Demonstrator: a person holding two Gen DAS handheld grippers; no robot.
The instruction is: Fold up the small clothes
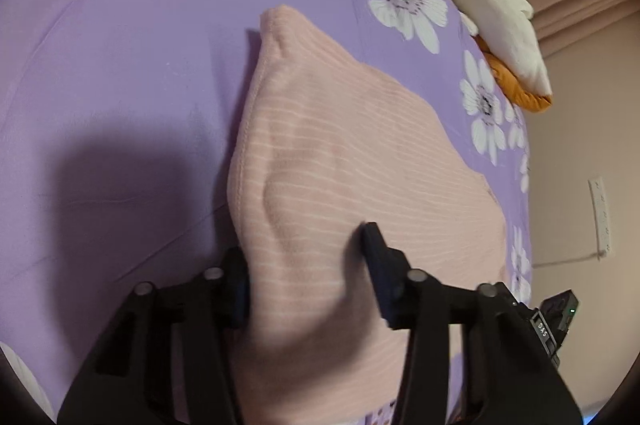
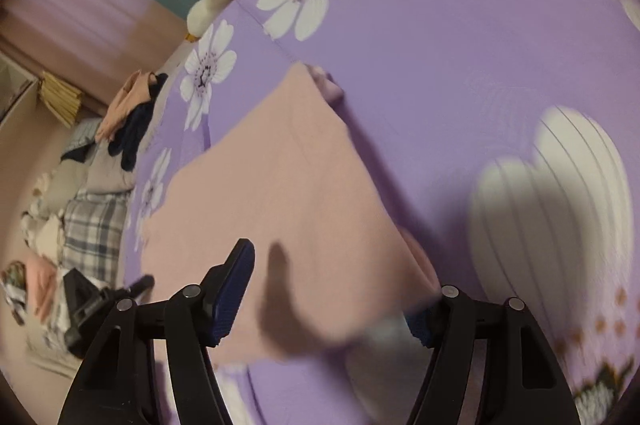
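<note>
A pale pink ribbed garment (image 1: pixel 328 161) lies folded on the purple flowered bedsheet (image 1: pixel 120 65). My left gripper (image 1: pixel 304 261) is open, its fingers straddling the near edge of the garment, the left finger at the hem and the right finger resting on the cloth. In the right wrist view the same pink garment (image 2: pixel 280 185) lies under my right gripper (image 2: pixel 332 289), which is open with wide jaws over the garment's near edge; its right fingertip is hidden behind the cloth fold. The right view is motion-blurred.
A white and orange plush item (image 1: pixel 492 1) lies at the bed's far edge. The other gripper (image 2: pixel 92 301) shows at the left of the right view. Off the bed, a pile of clothes (image 2: pixel 92 209) including plaid cloth lies beside the wall.
</note>
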